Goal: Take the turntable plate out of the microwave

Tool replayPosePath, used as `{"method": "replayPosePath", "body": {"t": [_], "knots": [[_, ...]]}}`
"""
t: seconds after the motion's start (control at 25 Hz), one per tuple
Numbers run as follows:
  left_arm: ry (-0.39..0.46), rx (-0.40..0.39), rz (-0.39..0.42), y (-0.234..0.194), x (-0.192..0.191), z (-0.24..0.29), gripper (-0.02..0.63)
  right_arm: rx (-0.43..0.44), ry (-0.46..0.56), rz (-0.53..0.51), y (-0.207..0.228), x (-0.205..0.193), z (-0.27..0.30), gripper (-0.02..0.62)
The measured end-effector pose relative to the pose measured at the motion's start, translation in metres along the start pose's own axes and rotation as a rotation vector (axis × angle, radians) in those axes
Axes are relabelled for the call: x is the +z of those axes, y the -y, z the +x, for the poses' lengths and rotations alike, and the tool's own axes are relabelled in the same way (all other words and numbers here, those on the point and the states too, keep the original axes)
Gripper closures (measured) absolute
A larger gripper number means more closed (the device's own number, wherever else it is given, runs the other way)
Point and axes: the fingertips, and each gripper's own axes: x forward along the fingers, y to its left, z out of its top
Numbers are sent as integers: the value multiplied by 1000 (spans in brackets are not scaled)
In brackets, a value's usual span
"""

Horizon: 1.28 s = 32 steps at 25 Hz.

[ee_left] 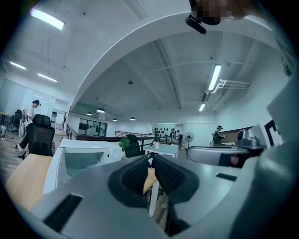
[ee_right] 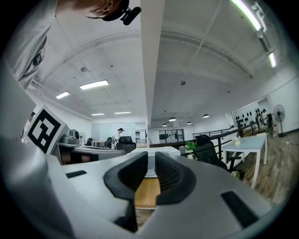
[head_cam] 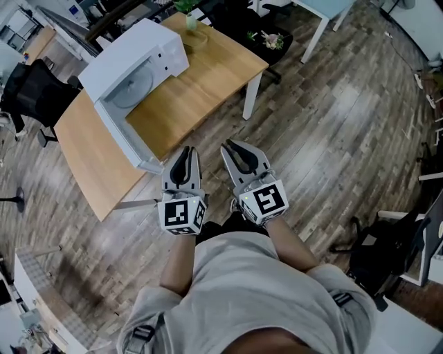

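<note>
The white microwave point(head_cam: 138, 55) stands on a wooden table point(head_cam: 201, 76) with its door point(head_cam: 128, 142) swung open toward me. Inside lies the round glass turntable plate point(head_cam: 131, 88). Both grippers are held level over the floor, just short of the table's near corner. My left gripper point(head_cam: 183, 153) points at the door's end. My right gripper point(head_cam: 232, 146) is beside it. Each shows a narrow gap between its jaws with nothing in it. The left gripper view has the microwave point(ee_left: 84, 158) ahead to the left of the left gripper point(ee_left: 150, 161). The right gripper point(ee_right: 152, 161) frames the table point(ee_right: 147, 193).
A black office chair point(head_cam: 31, 90) stands left of the table. A potted plant point(head_cam: 190, 17) sits on the table's far end. A white table point(head_cam: 318, 14) is at the back right. A black bag point(head_cam: 387, 256) lies on the wooden floor at the right.
</note>
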Motion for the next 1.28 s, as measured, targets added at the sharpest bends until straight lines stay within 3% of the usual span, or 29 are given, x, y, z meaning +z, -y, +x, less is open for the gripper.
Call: {"method": "replayPosePath", "body": {"t": [0.44, 0.76, 1.28], "knots": [[-17, 89, -18, -31, -4, 70, 551, 86, -32, 59, 45, -22, 65, 538], [0, 133, -61, -89, 0, 137, 551, 142, -73, 67, 74, -36, 149, 537], [-109, 250, -232, -212, -36, 218, 552, 278, -234, 96, 83, -91, 297, 526]]}}
